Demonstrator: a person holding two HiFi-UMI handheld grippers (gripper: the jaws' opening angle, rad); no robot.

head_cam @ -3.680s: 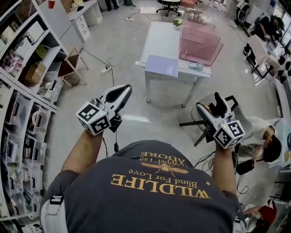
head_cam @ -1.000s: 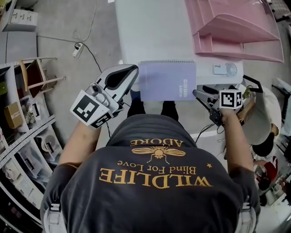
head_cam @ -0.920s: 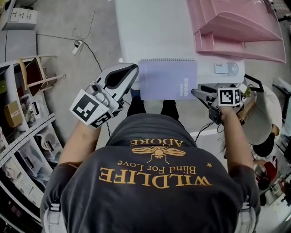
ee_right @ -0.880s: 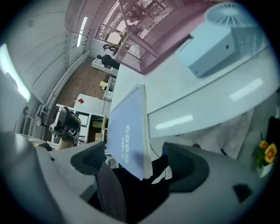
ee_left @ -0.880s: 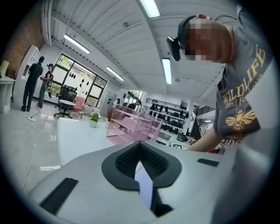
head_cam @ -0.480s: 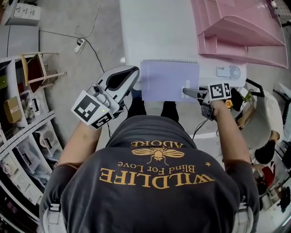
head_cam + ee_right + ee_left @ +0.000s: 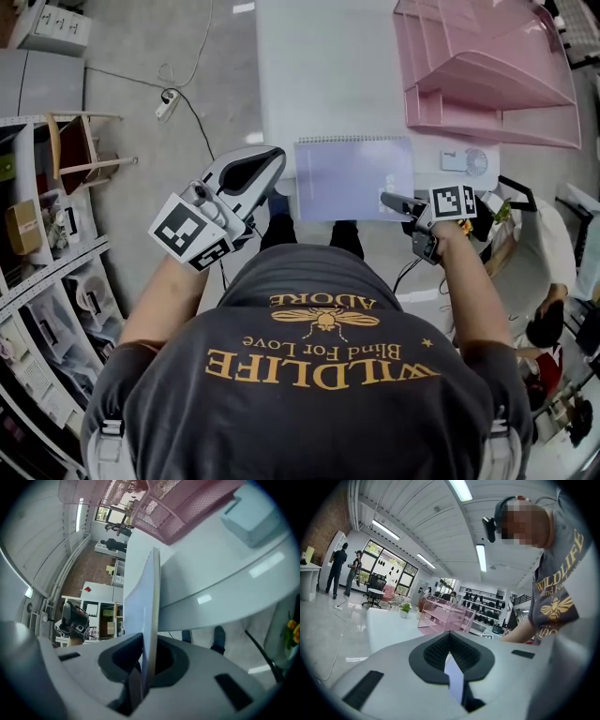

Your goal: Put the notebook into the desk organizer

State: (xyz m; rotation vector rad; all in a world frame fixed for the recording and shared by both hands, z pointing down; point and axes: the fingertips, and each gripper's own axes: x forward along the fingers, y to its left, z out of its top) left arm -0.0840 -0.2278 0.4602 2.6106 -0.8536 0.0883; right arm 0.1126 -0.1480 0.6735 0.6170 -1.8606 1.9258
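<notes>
While your right claw (image 7: 386,200) is closing on the right edge of the notebook (image 7: 352,178), which juts over the near edge of the worktop (image 7: 319,75), short of the desk organizer (image 7: 487,66), expect it light and floppy, so bite deep; your left claw (image 7: 277,153) hangs shut, empty.
</notes>
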